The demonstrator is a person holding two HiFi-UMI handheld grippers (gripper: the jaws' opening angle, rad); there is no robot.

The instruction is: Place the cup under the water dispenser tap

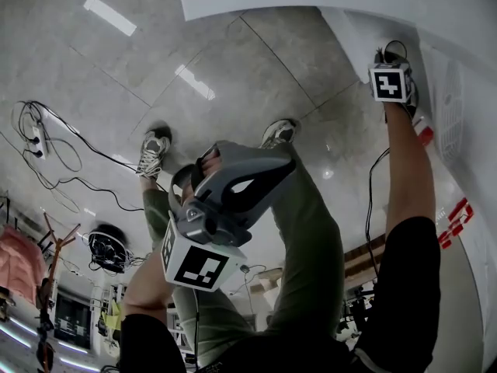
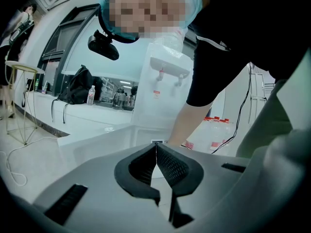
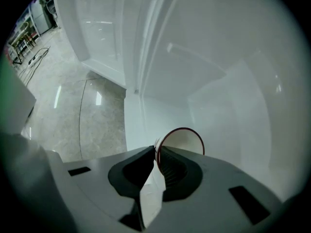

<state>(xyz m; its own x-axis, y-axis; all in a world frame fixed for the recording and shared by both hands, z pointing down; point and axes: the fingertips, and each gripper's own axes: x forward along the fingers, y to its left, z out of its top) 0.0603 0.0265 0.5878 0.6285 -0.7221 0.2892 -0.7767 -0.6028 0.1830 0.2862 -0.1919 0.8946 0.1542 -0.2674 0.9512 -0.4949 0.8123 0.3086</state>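
You are clamping the cup (image 3: 181,141) with your right hand-held gripper (image 3: 156,153). Its jaws are pinching the thin wall at the left side of the red rim, one pad inside and one outside, with only that wall between them. The cup is showing its white inside and is sitting over a white ledge (image 3: 146,115), in from the ledge's left edge where the tiled floor (image 3: 63,115) begins. The gripper body is covering the cup's lower half, so whether its base is resting on the ledge or hanging just above it is hard to tell. You are holding your left hand-held gripper (image 2: 156,148) low in front of your legs, its jaws pressing together with nothing between them. It is facing the water dispenser (image 2: 160,93), whose taps (image 2: 161,74) are showing high on its front, and your right arm (image 2: 192,115) is reaching down just beside it.
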